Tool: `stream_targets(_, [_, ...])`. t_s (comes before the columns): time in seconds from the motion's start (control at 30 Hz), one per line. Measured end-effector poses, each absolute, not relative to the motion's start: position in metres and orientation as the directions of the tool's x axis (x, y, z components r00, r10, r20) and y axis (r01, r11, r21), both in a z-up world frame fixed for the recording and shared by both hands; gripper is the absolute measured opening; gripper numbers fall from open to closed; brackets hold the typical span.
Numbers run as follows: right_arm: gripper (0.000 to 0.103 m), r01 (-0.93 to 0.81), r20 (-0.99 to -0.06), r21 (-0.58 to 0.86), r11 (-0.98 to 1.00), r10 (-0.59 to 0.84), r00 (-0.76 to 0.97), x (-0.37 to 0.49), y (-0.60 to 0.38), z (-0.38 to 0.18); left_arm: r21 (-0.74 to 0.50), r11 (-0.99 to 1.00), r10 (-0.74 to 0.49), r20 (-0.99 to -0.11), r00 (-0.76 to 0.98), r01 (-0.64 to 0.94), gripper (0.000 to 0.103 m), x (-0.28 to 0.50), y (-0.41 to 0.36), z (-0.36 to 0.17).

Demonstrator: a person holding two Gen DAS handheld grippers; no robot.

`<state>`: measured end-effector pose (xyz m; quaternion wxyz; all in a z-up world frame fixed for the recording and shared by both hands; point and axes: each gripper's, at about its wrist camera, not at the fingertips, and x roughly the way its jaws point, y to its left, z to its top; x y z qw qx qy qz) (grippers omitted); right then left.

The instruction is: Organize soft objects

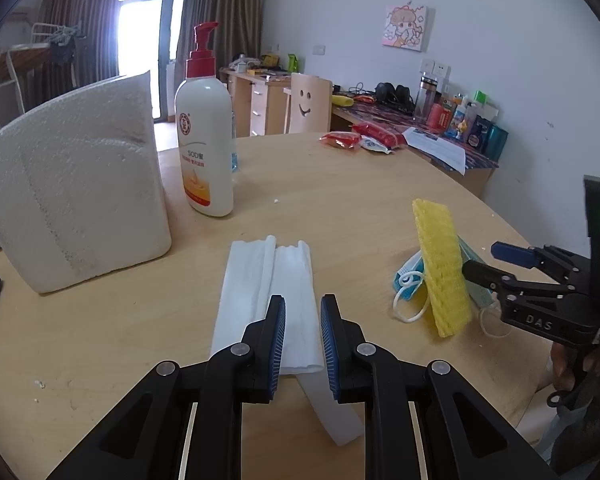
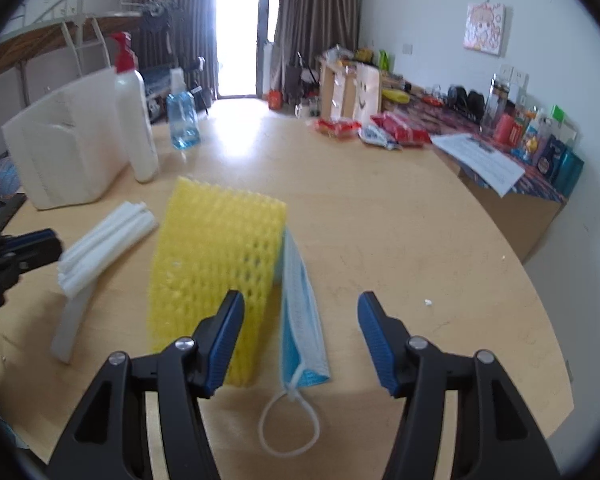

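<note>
On the round wooden table [image 1: 340,200] the soft things are lying toward the near side. A folded white tissue [image 1: 268,300] is lying flat in the middle near part, with a narrow strip trailing off its near end. The left gripper [image 1: 303,344] is hovering right over the near end of that tissue, its blue-padded jaws standing a narrow gap apart; the tissue is showing between them, but whether the pads are touching it cannot be told. To the right of the tissue, a yellow foam net [image 1: 444,268] is standing up on its edge and leaning against a blue face mask [image 1: 410,276], whose white ear loops are lying on the table.

In the right wrist view, the right gripper [image 2: 300,332] is sitting wide open with nothing gripped; the foam net [image 2: 212,272] is just beside its left finger, and the face mask [image 2: 300,320] is lying between the two fingers, one ear loop curling toward the camera. The tissue [image 2: 104,240] is lying farther left.

At the far left of the table a white foam block [image 1: 76,192] is standing next to a lotion pump bottle [image 1: 206,140], and a blue bottle [image 2: 183,120] is standing behind that. Red snack packets [image 1: 360,138] are lying at the far edge.
</note>
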<state>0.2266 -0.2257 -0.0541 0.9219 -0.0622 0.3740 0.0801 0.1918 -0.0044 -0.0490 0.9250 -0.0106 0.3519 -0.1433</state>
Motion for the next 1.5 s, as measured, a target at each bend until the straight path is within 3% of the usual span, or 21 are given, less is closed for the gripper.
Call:
stream_targets(0.07, [0.060,-0.184,-0.712,-0.039,0.982,0.102,0.695,0.230,-0.230,-0.058,-0.119,0.960,-0.268,-0.649,0.712,0.253,0.020,0.192,-0.003,-0.050])
stream_targets(0.23, [0.030,-0.160,-0.751,-0.028,0.987,0.084,0.655,0.237,-0.237,-0.068,-0.124,0.960,-0.269,-0.650,0.711,0.250,0.020,0.193,-0.001,-0.050])
stream_targets(0.5, [0.029,-0.173,-0.773,-0.028,0.985,0.088,0.628,0.241,-0.229,-0.077,-0.125,0.961,-0.268,-0.653,0.709,0.248,0.020,0.191,0.000,-0.051])
stream_targets(0.67, [0.008,-0.138,-0.757,-0.001,0.990,0.089,0.647,0.241,-0.233,-0.072,-0.129,0.960,-0.270,-0.658,0.703,0.248,0.020,0.192,0.002,-0.052])
stream_targets(0.97, [0.007,-0.126,-0.709,0.028,0.992,0.109,0.697,0.230,-0.235,-0.054,-0.120,0.959,-0.263,-0.707,0.656,0.256,0.022,0.203,-0.003,-0.065])
stream_targets(1.0, [0.007,-0.121,-0.701,0.024,0.992,0.103,0.706,0.228,-0.236,-0.051,-0.112,0.961,-0.256,-0.708,0.658,0.253,0.028,0.204,-0.004,-0.066])
stream_targets(1.1, [0.007,-0.098,-0.678,0.040,0.994,0.099,0.728,0.224,-0.243,-0.043,-0.083,0.968,-0.226,-0.706,0.671,0.239,0.064,0.205,-0.007,-0.066])
stream_targets(1.13, [0.007,-0.085,-0.662,0.046,0.995,0.094,0.744,0.221,-0.246,-0.038,-0.072,0.970,-0.215,-0.699,0.682,0.233,0.069,0.204,-0.007,-0.065])
stream_targets(1.5, [0.007,-0.017,-0.561,0.093,0.996,0.066,0.825,0.211,-0.268,-0.009,-0.043,0.976,-0.179,-0.724,0.667,0.215,0.066,0.221,-0.011,-0.073])
